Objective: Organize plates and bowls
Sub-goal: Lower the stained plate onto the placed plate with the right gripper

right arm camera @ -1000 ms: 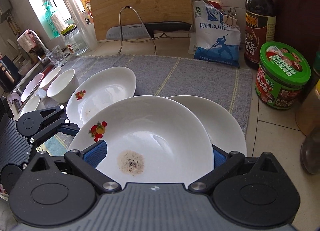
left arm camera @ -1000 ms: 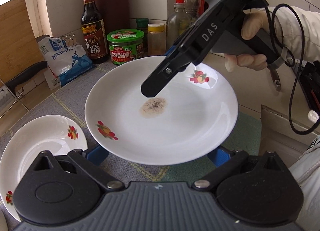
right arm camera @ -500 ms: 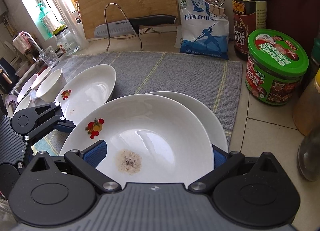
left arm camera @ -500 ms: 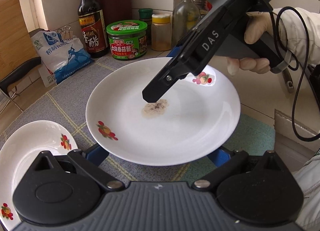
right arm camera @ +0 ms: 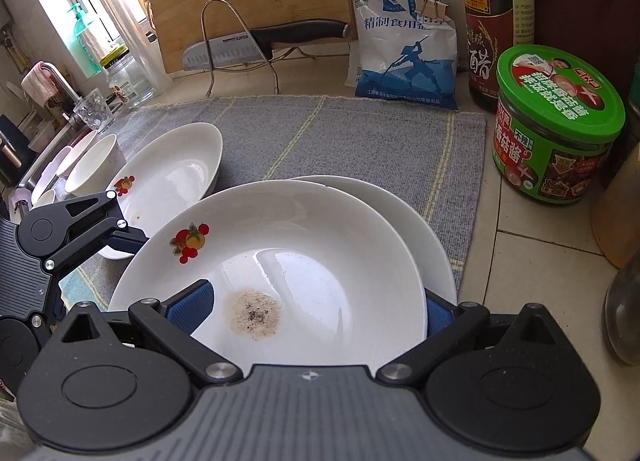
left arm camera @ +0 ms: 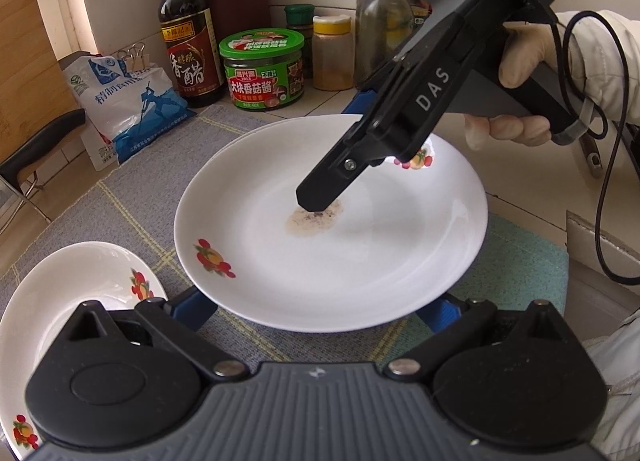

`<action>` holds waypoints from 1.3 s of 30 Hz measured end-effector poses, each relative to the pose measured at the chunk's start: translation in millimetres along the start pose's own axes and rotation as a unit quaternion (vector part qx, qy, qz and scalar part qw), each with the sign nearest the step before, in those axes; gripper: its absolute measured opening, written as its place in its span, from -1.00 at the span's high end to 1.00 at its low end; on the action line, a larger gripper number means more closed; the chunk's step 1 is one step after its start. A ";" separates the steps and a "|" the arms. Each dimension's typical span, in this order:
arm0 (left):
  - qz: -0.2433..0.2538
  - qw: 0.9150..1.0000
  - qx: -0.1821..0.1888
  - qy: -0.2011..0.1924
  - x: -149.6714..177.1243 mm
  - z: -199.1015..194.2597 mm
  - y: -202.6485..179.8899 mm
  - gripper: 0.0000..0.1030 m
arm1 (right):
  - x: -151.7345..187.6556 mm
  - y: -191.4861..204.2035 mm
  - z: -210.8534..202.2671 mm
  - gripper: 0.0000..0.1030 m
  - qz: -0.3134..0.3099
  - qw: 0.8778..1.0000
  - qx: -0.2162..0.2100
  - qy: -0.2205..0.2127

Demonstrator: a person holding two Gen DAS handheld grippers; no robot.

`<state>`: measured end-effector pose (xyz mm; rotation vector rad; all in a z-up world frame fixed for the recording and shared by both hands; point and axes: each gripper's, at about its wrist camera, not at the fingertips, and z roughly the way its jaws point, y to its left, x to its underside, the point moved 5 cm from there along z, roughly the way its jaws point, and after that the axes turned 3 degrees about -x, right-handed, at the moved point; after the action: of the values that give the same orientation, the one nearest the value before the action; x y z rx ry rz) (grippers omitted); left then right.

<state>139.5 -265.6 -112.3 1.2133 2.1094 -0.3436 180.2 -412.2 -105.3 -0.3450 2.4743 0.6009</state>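
My right gripper [right arm camera: 316, 313] clamps the near rim of a round white fruit-printed plate [right arm camera: 304, 245], holding it just above a second white plate [right arm camera: 412, 221] on the grey mat [right arm camera: 360, 133], while my left gripper [left arm camera: 320, 313] spreads wide beneath its opposite rim.

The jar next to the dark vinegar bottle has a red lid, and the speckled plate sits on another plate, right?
Not quite: the jar has a green lid, clear in the right wrist view. It does stand beside the vinegar bottle, and the speckled plate sits on another plate.
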 end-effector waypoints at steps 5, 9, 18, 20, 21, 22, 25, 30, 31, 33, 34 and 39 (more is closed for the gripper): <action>0.003 1.000 0.004 0.006 -0.7 1.6 1.5 -1.00 | 0.2 0.9 0.0 -1.00 0.000 1.000 0.004 0.003; 0.007 1.000 0.005 0.008 -0.1 2.2 1.7 -1.00 | 0.5 0.6 -1.0 -1.00 0.004 1.000 0.005 0.004; 0.016 1.000 0.007 0.012 0.7 4.2 3.5 -0.99 | 5.4 2.0 -7.0 -1.00 0.011 1.000 0.010 0.003; 0.019 1.000 0.004 0.016 1.2 6.1 4.5 -0.99 | 6.3 2.2 -8.3 -1.00 0.013 1.000 0.012 0.002; 0.019 1.000 0.001 0.018 1.3 7.1 4.9 -0.99 | 6.8 2.3 -8.9 -1.00 0.014 1.000 0.012 0.002; 0.018 1.000 0.001 0.020 1.6 7.8 5.8 -0.99 | 7.7 2.4 -10.0 -1.00 0.015 1.000 0.013 0.001; 0.017 1.000 0.004 0.023 2.7 9.7 8.2 -0.99 | 9.7 2.8 -12.4 -1.00 0.019 1.000 0.013 -0.002; 0.016 0.999 0.000 0.030 3.4 13.5 10.2 -0.99 | 11.8 4.1 -15.5 -1.00 0.022 1.000 0.015 -0.002; 0.015 0.999 0.001 0.031 3.7 14.1 10.6 -0.99 | 12.1 4.4 -16.0 -1.00 0.022 1.000 0.015 -0.002; 0.010 0.999 0.000 0.036 4.1 15.7 11.9 -0.99 | 12.9 4.7 -17.2 -1.00 0.023 1.000 0.016 -0.003; 0.008 0.999 -0.002 0.038 3.9 17.0 12.4 -0.99 | 13.1 5.1 -17.6 -1.00 0.023 1.000 0.016 -0.003; 0.005 0.999 -0.003 0.041 4.1 18.5 13.0 -0.99 | 13.6 5.4 -19.3 -1.00 0.026 1.000 0.017 -0.003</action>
<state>156.7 -265.7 -127.5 1.2526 2.1729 -0.2865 158.3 -418.4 -97.1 -0.2652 2.4908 0.5787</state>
